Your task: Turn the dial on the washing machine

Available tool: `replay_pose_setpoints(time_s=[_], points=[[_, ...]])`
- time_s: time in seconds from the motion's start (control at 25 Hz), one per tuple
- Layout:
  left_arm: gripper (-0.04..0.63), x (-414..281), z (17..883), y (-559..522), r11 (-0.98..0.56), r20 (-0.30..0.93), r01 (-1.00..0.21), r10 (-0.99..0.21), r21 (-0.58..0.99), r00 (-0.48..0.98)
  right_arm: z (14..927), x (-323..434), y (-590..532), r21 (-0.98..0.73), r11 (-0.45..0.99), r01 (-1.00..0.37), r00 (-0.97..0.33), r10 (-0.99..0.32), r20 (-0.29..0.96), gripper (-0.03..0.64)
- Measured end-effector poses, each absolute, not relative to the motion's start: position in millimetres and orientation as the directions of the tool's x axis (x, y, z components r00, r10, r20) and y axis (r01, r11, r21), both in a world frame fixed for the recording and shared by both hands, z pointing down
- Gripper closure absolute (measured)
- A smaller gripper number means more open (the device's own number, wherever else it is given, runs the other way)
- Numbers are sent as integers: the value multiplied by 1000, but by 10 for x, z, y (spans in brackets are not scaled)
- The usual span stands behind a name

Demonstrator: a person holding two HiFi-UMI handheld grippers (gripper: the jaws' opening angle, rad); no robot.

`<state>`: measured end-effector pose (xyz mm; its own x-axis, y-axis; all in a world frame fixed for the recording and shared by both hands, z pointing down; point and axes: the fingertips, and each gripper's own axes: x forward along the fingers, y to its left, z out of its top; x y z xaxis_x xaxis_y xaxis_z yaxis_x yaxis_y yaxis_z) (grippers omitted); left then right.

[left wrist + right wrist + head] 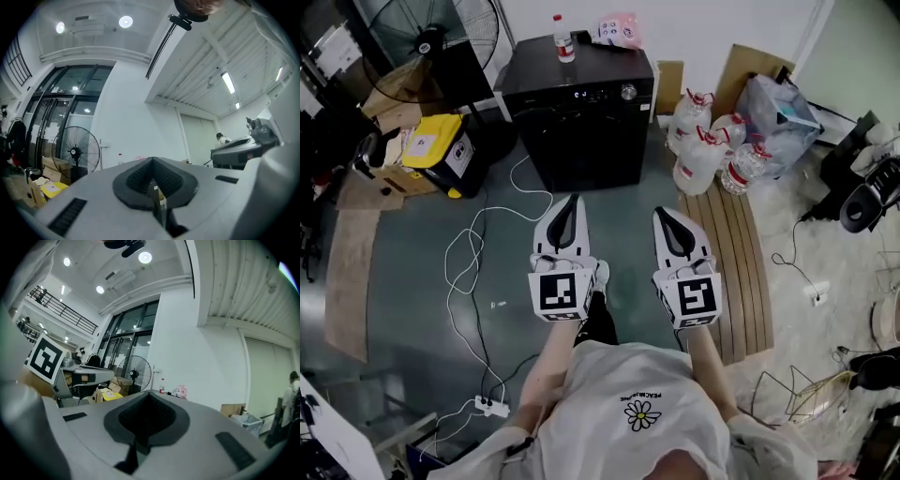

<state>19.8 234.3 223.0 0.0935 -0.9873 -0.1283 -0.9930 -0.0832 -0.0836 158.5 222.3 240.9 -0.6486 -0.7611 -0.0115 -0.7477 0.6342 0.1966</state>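
The black washing machine (581, 112) stands on the floor ahead of me, its silver dial (628, 92) at the right end of the control strip. Both grippers hover side by side well short of it, pointing at it. My left gripper (568, 208) is shut with nothing in it, and so is my right gripper (667, 217). In the left gripper view the jaws (153, 176) meet in a closed seam. The right gripper view shows the same closed jaws (148, 416). In both gripper views the jaws hide the machine's front; only a bottle (162, 386) on its top shows.
A bottle (563, 39) and a pink pack (619, 30) sit on the machine. A standing fan (431, 37) and a yellow box (441, 150) are to the left. Water jugs (708, 145) and a slatted board (736, 253) lie right. A white cable (473, 262) runs to a power strip (490, 405).
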Motion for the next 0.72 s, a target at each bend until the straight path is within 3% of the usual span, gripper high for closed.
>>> replay_pose_setpoints(time_s=[0.36, 0.72], points=[[597, -343, 2252, 1191, -106, -107, -994, -988, -39, 109, 2404, 1111, 1075, 124, 634, -763, -637, -771, 23, 614], [597, -1076, 2310, -43, -104, -102, -994, -989, -28, 107, 2376, 410, -184, 175, 593, -786, -599, -801, 28, 614]])
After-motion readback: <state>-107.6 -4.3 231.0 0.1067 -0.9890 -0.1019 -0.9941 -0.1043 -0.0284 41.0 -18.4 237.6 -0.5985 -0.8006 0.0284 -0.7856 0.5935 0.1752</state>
